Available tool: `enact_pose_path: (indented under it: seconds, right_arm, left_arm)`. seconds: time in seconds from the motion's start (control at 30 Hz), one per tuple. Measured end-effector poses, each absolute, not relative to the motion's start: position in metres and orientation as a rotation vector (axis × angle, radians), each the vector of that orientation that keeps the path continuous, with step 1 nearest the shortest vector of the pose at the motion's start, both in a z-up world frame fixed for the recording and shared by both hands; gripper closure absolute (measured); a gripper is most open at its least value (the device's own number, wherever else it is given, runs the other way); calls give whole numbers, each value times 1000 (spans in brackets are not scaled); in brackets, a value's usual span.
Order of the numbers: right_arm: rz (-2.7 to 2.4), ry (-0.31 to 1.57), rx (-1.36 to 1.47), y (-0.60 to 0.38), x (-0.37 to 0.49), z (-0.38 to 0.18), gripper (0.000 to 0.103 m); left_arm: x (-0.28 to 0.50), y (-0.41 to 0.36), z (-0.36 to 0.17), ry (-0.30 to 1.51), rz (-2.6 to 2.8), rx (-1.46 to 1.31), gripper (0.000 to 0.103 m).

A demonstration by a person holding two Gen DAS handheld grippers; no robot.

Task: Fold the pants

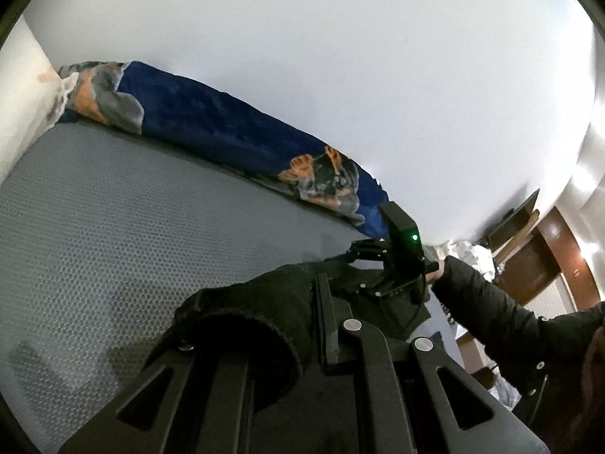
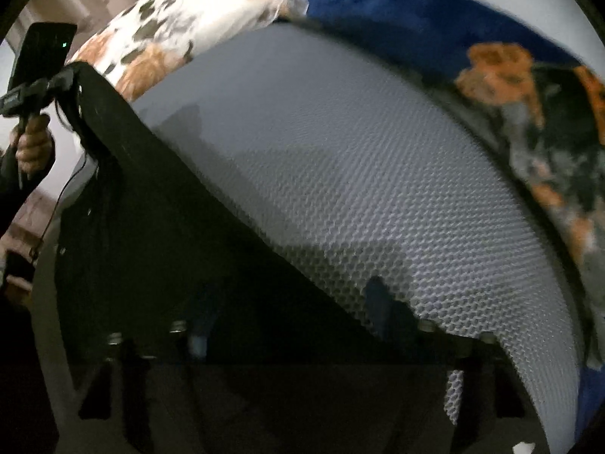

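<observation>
1. A grey mattress (image 1: 113, 208) with a honeycomb weave fills the left and centre of the left wrist view; in the right wrist view it arcs across the middle of the frame.
2. A dark blue blanket (image 1: 211, 125) with orange and grey figures lies bunched along the mattress's far edge, against a plain white wall (image 1: 340, 56).
3. A white pillow (image 2: 181, 11) with orange and dark patches sits at the upper left of the right wrist view.
4. Brown wooden furniture (image 1: 544, 261) stands at the right edge of the left wrist view.
5. The black pants (image 2: 159, 227) hang as a taut sheet from the upper left to the bottom centre of the right wrist view, above the mattress.
6. The left gripper (image 1: 329, 325) is clamped on the pants' cloth, which bunches over its fingers.
7. The right gripper (image 2: 302, 344) is dark and blurred at the bottom of its own view; its jaws stand part-way apart, and I cannot tell whether they press on the cloth.
8. A hand (image 2: 32, 147) holds the left gripper's handle at the left edge.
</observation>
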State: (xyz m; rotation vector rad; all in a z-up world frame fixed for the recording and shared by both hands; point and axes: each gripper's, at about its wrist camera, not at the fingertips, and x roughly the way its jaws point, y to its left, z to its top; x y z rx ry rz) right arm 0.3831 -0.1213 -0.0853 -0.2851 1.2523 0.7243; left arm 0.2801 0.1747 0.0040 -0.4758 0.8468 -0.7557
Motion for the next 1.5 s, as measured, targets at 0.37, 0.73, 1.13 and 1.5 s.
enact_pose_path:
  seconds: [0.37, 0.73, 1.13, 1.5]
  right_arm:
    - [735, 1288, -315, -160, 371, -93, 75]
    - [568, 1220, -362, -163, 345, -90, 93]
    - [264, 1044, -444, -129, 256, -16, 97]
    - [281, 1049, -349, -101, 101, 11, 97]
  left_arm:
    - [283, 176, 1, 856, -697, -440, 94]
    - [294, 175, -6, 880, -654, -410, 94]
    - [273, 184, 7, 900, -652, -334, 94]
    - [165, 198, 17, 927, -798, -256, 89]
